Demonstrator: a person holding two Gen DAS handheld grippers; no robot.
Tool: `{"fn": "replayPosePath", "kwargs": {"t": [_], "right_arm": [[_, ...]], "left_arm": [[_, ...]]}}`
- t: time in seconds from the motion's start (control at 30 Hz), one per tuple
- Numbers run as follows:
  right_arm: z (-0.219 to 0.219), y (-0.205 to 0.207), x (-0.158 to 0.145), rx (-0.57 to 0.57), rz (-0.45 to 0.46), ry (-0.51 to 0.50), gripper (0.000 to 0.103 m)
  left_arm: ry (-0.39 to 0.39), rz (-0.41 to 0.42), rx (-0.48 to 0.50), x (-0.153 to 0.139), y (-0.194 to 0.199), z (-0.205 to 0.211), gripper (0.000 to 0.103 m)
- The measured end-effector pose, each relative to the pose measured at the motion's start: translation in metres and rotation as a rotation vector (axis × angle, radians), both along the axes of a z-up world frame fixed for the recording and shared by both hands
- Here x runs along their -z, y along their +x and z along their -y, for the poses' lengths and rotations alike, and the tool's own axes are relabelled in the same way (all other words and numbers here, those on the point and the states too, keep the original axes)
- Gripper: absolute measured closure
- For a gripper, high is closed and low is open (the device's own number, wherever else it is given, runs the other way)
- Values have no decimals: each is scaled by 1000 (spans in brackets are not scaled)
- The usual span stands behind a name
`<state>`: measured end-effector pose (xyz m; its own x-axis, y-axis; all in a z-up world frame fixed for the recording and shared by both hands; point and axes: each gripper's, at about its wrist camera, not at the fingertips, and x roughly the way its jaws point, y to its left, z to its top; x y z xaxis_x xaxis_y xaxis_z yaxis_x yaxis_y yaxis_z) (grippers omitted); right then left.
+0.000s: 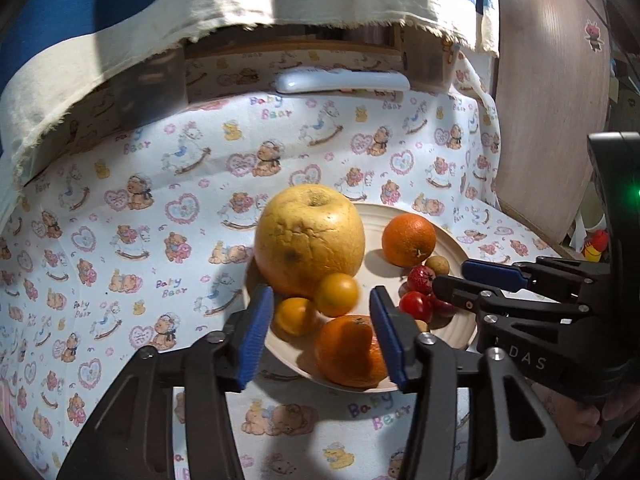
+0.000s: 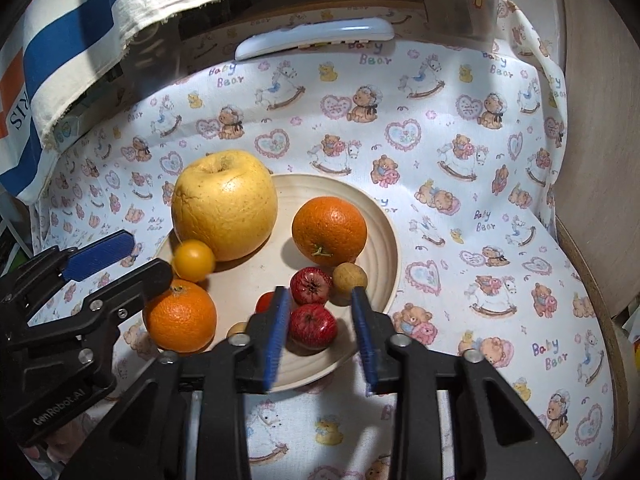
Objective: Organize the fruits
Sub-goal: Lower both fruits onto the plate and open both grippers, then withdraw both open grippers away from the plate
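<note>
A cream plate (image 1: 376, 220) (image 2: 384, 216) holds a big yellow fruit (image 1: 310, 236) (image 2: 224, 208), two oranges, small yellow fruits, red fruits and a brown ball. My left gripper (image 1: 320, 332) (image 2: 120, 268) is open, its blue pads either side of the near orange (image 1: 348, 352) (image 2: 180, 316) and a small yellow fruit (image 1: 294, 316). It hovers at the plate's near-left rim. My right gripper (image 2: 320, 332) (image 1: 460, 280) is open around a red fruit (image 2: 312, 326) (image 1: 416, 306), with gaps showing on both sides. The far orange (image 1: 408, 238) (image 2: 329, 226) lies apart from both grippers.
A bear-print cloth (image 2: 480, 200) covers the table. A white remote-shaped object (image 1: 340, 80) (image 2: 316, 36) lies at the back under a hanging blue and cream cloth (image 1: 120, 20). A curved wooden edge (image 1: 552, 120) rises on the right.
</note>
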<state>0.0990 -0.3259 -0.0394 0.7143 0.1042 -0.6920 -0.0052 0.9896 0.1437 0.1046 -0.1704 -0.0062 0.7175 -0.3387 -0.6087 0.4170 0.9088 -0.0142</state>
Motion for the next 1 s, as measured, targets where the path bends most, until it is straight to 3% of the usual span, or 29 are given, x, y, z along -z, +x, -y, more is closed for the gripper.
{"fn": "replayPosePath", "kwargs": {"t": [0.03, 0.2, 0.33, 0.37, 0.43, 0.6, 0.67, 1.0], "right_arm": [[1, -1, -2, 7, 11, 3, 53], [4, -14, -22, 27, 97, 17, 53], [-2, -39, -49, 57, 234, 17, 51], [-6, -49, -58, 54, 288, 11, 47], [-15, -65, -72, 70, 386, -20, 27], [-27, -94, -92, 105, 568, -26, 13], [-30, -97, -91, 101, 595, -21, 0], [-39, -89, -57, 83, 555, -49, 1]], "left_arm": [[-3, 10, -4, -2, -1, -2, 46], [-23, 98, -32, -21, -15, -21, 34], [-71, 238, -92, -40, -38, -46, 22], [-82, 279, -105, -45, -45, -52, 20], [-103, 361, -129, -52, -58, -65, 5], [-127, 478, -153, -60, -79, -88, 1], [-135, 498, -158, -59, -84, -94, 1], [-114, 529, -171, -40, -97, -103, 1]]}}
